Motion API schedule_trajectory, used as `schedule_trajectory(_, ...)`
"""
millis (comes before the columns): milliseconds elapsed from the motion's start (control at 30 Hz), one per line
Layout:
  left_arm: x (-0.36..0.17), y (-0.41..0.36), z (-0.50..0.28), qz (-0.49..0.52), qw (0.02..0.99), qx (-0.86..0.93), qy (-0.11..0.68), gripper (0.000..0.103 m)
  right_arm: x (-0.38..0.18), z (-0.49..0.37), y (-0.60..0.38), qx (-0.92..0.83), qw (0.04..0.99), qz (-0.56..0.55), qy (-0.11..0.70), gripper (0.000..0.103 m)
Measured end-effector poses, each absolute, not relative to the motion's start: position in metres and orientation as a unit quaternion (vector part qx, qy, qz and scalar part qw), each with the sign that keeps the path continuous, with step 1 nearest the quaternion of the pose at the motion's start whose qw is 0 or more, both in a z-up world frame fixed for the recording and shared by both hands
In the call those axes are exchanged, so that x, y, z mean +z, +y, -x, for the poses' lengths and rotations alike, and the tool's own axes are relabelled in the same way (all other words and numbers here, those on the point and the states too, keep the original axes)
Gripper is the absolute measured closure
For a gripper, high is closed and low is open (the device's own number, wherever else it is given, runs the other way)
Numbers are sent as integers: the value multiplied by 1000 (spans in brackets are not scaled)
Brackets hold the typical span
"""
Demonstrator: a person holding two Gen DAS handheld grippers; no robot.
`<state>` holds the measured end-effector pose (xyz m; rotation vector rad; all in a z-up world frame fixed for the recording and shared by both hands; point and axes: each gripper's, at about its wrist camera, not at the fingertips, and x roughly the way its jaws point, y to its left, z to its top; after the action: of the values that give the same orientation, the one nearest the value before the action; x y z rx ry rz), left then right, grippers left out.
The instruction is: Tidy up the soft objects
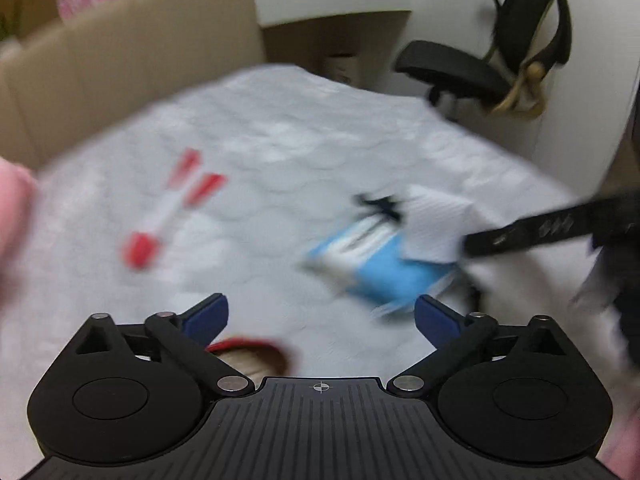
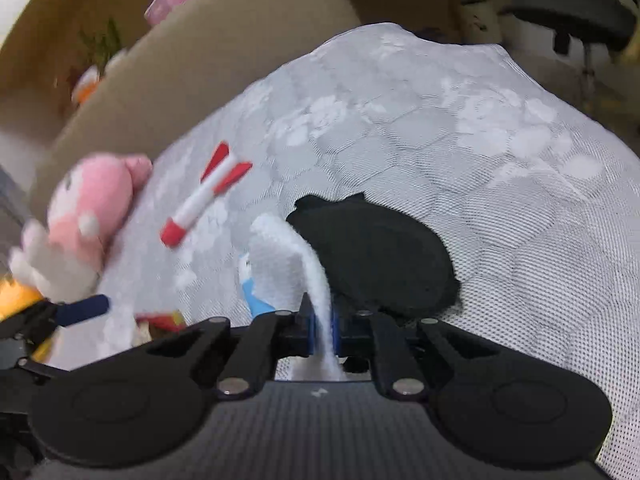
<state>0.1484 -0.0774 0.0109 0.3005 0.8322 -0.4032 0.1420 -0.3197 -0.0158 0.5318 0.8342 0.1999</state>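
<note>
- Bed: a quilted white surface carries all the soft things. A tan cardboard wall runs along its far-left edge.
- Black piece: a flat, dark soft item lying ahead of the right gripper, partly behind the white cloth.
- Pink plush: lies at the left side of the bed, against the cardboard wall and well apart from the right gripper.
- White cloth: the right gripper is clamped tight on a narrow strip of it; the rest of the cloth hangs forward and up from the jaws. A blue-and-white item sits under and just left of it; whether the two are joined cannot be told.
- Rocket toy: red and white, lying flat between the plush and the white cloth, touching neither.
- Left gripper: jaws wide apart, nothing between them. It hovers over the bed, the blue-and-white item just ahead to the right. A red-rimmed object lies close beneath it, too blurred to identify.
- Handling, as a judgement: the pinch covers little fabric, so keep the jaws firmly closed and move the cloth slowly. Lift clear of the black piece to avoid dragging it. Both views are motion-blurred; steadier travel would reduce the slip risk.
</note>
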Motion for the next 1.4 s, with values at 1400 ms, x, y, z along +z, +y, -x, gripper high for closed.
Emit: schedule_trajectory(1400,-32,-66,-128,-74,817,-228,524,6,-34,-136,-251,117,890,-76,434,66)
